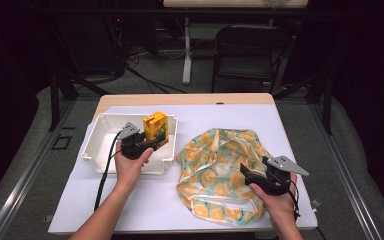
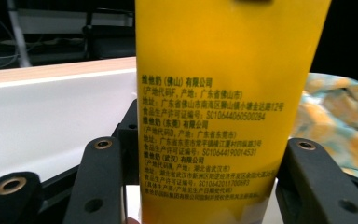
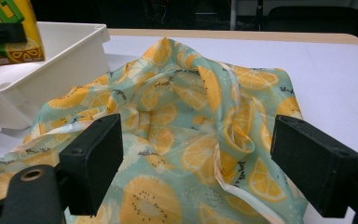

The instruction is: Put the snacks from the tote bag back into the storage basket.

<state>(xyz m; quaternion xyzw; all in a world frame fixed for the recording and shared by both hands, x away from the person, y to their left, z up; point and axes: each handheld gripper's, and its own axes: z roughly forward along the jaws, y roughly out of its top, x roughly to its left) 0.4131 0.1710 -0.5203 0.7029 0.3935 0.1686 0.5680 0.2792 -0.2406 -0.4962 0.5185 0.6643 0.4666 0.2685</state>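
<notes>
At the left of the bench [image 1: 145,210], the left hand-held gripper [image 1: 141,143] had its jaws closed on the sides of a yellow juice carton [image 1: 156,128], which stood upright at the right end of a white tray [image 1: 100,145]. In the left gripper view the carton [image 2: 223,93] sat squarely between the two black jaws, its printed back facing the camera. The step in hand looked like lifting the carton out of the tray, judging by the firm side grip. The left forearm reached in from the near edge, the hand wrapped over the gripper's body just above the tray's near wall.

To the right lay a crumpled cloth bag [image 1: 220,170] printed with orange slices, flat on the bench beside the tray. The right hand-held gripper [image 1: 254,176] hovered at its near right edge with jaws wide apart, holding nothing; the right gripper view showed the bag [image 3: 182,135] spread between them. The next move probably called for pinching a bag edge or handle to open a mouth, then carrying the carton rightward into it.
</notes>
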